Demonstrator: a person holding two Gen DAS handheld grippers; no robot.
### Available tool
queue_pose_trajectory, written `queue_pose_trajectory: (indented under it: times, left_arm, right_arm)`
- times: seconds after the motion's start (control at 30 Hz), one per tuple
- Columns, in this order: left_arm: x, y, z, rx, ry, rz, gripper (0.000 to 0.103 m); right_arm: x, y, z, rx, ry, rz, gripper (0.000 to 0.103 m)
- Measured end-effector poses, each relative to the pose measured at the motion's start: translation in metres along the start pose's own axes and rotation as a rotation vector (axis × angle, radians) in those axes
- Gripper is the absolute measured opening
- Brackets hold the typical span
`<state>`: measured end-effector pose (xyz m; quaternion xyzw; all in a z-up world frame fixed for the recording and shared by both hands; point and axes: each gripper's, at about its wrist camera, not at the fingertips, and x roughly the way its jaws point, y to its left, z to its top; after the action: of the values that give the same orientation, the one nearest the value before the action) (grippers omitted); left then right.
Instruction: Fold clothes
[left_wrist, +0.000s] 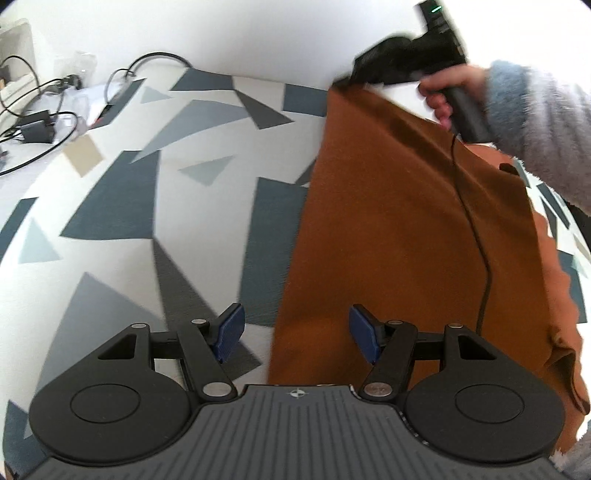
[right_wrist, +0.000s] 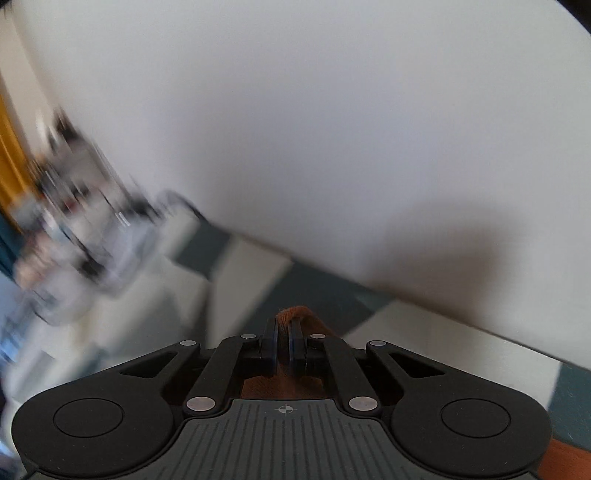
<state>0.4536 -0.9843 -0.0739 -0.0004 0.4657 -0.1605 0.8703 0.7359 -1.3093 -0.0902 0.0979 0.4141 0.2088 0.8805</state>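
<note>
A rust-brown garment (left_wrist: 406, 229) hangs stretched from the upper right down to the bed cover at the lower right in the left wrist view. My right gripper (left_wrist: 345, 79) holds its top corner high, near the wall. In the right wrist view my right gripper (right_wrist: 283, 332) is shut on a fold of the brown garment (right_wrist: 291, 314). My left gripper (left_wrist: 295, 328) is open and empty, low over the cover, with its right pad (left_wrist: 364, 330) in front of the garment's lower left edge.
The bed cover (left_wrist: 147, 221) is white with grey and blue triangles. Black cables and a power adapter (left_wrist: 37, 131) lie at the far left. A white wall (left_wrist: 258, 33) stands behind. The person's grey fuzzy sleeve (left_wrist: 546, 122) is at the right.
</note>
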Motion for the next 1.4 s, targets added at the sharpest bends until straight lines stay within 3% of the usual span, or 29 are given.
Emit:
queue_pose_trajectory:
  times: [0.03,0.1,0.13,0.17,0.3,0.47,0.6,0.7,0.83,0.93,1.07,1.1,1.33,1.4]
  left_arm:
    - [-0.002,0.000,0.000,-0.001,-0.003,0.002,0.064]
    - [-0.005,0.000,-0.001,0.003,-0.010,-0.002,0.064]
    - [-0.006,-0.001,-0.001,0.012,-0.013,-0.009,0.064]
    - [-0.006,-0.004,-0.001,0.024,-0.015,-0.018,0.064]
    - [-0.005,-0.015,0.002,0.072,-0.017,-0.073,0.064]
    - [0.006,-0.041,0.013,0.138,-0.019,-0.163,0.067]
    - [0.021,-0.062,0.018,0.205,-0.004,-0.166,0.070]
    - [0.032,-0.070,0.019,0.220,0.020,-0.142,0.070]
    - [0.041,-0.075,0.017,0.242,0.047,-0.109,0.071]
    - [0.045,-0.079,0.016,0.273,0.061,-0.090,0.074]
    - [0.046,-0.083,0.015,0.303,0.069,-0.076,0.076]
    - [0.046,-0.084,0.015,0.308,0.071,-0.073,0.076]
    - [0.047,-0.085,0.013,0.315,0.068,-0.073,0.080]
    - [0.047,-0.087,0.013,0.326,0.067,-0.068,0.080]
  right_arm:
    - [0.016,0.002,-0.002,-0.012,0.029,-0.033,0.006]
    - [0.008,-0.006,-0.011,0.051,-0.006,-0.062,0.019]
    - [0.003,-0.010,-0.016,0.084,-0.026,-0.076,0.029]
    - [-0.007,-0.016,-0.018,0.130,-0.059,-0.102,0.049]
    - [-0.093,-0.045,-0.039,0.299,-0.282,-0.121,0.049]
    - [-0.227,-0.099,-0.112,0.592,-0.439,-0.162,0.052]
    - [-0.295,-0.110,-0.186,0.590,-0.434,-0.377,0.051]
    - [-0.294,-0.104,-0.229,0.574,-0.371,-0.443,0.047]
    - [-0.260,-0.087,-0.253,0.513,-0.293,-0.443,0.045]
    - [-0.225,-0.070,-0.244,0.447,-0.199,-0.426,0.037]
    - [-0.206,-0.024,-0.233,0.266,-0.218,-0.434,0.037]
    - [-0.203,-0.016,-0.230,0.241,-0.226,-0.422,0.042]
    - [-0.175,-0.009,-0.224,0.269,-0.182,-0.316,0.046]
    - [-0.167,-0.007,-0.224,0.242,-0.164,-0.303,0.040]
